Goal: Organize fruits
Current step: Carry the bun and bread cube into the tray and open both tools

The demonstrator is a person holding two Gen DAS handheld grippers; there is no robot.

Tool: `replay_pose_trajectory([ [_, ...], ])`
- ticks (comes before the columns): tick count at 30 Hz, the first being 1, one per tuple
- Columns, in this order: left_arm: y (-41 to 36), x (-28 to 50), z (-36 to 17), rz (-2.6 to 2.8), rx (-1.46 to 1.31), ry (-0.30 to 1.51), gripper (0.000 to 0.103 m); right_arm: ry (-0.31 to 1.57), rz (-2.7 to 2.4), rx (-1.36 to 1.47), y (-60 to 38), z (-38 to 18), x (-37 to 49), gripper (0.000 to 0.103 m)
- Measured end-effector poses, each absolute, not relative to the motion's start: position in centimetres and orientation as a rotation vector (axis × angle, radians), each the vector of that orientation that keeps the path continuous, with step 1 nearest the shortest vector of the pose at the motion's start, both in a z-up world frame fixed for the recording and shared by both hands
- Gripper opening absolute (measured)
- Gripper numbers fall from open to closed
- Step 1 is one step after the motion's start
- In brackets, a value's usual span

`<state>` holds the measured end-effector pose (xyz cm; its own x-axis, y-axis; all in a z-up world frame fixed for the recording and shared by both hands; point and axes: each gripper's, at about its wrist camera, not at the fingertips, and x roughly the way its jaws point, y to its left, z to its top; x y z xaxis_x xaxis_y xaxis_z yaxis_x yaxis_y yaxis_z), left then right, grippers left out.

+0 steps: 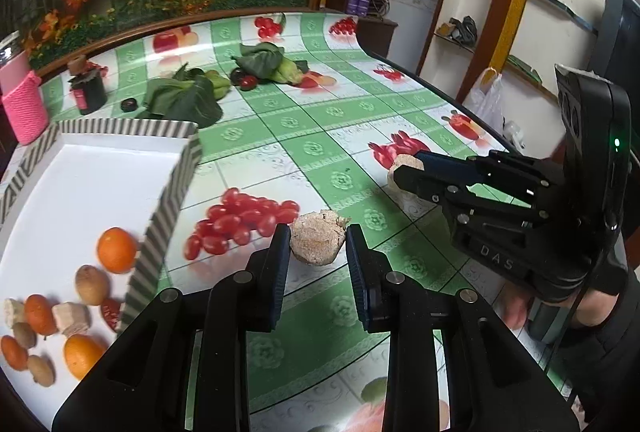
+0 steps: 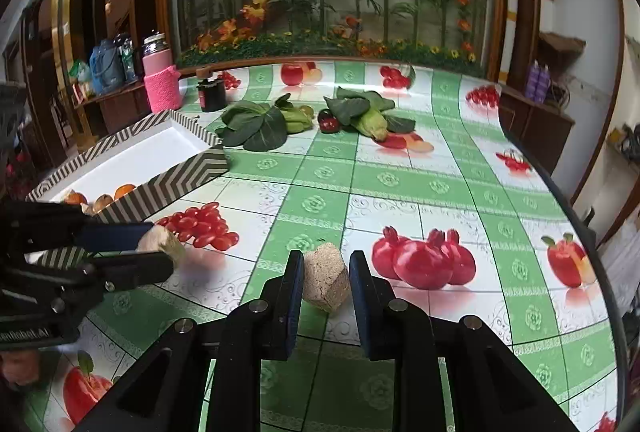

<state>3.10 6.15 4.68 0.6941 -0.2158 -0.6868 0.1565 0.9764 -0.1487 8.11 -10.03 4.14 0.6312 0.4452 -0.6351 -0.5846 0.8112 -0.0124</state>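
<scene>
My left gripper (image 1: 318, 246) is open around a pale, rough beige chunk (image 1: 318, 238) lying on the tablecloth; the pads stand just apart from it. It shows from the side in the right wrist view (image 2: 160, 250). My right gripper (image 2: 326, 276) is open around a second beige chunk (image 2: 325, 276); in the left wrist view (image 1: 406, 168) it reaches in from the right. A white tray with a striped rim (image 1: 168, 200) holds oranges (image 1: 117, 250), small brown fruits (image 1: 92, 284) and more beige chunks (image 1: 72, 318).
Leafy greens (image 2: 256, 124), a corn cob (image 2: 374, 124) and dark red fruits (image 2: 328, 122) lie at the far side of the table. A dark jar (image 2: 212, 94) and a pink-sleeved bottle (image 2: 160, 84) stand at the back left. The table edge (image 2: 560, 200) curves along the right.
</scene>
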Motion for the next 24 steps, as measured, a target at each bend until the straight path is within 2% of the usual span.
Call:
replay_pose_trajectory([
  [13,14.0,0.0,6.8,-0.027,-0.182,0.707,0.027,0.611,0.713,-0.168,-3.6,5.6,5.9,0.023],
  [24,23.4,-3.3,5.2,0.273,-0.293,0.731,0.027,0.576,0.875,-0.188,3.5,6.2,3.4,0.023],
])
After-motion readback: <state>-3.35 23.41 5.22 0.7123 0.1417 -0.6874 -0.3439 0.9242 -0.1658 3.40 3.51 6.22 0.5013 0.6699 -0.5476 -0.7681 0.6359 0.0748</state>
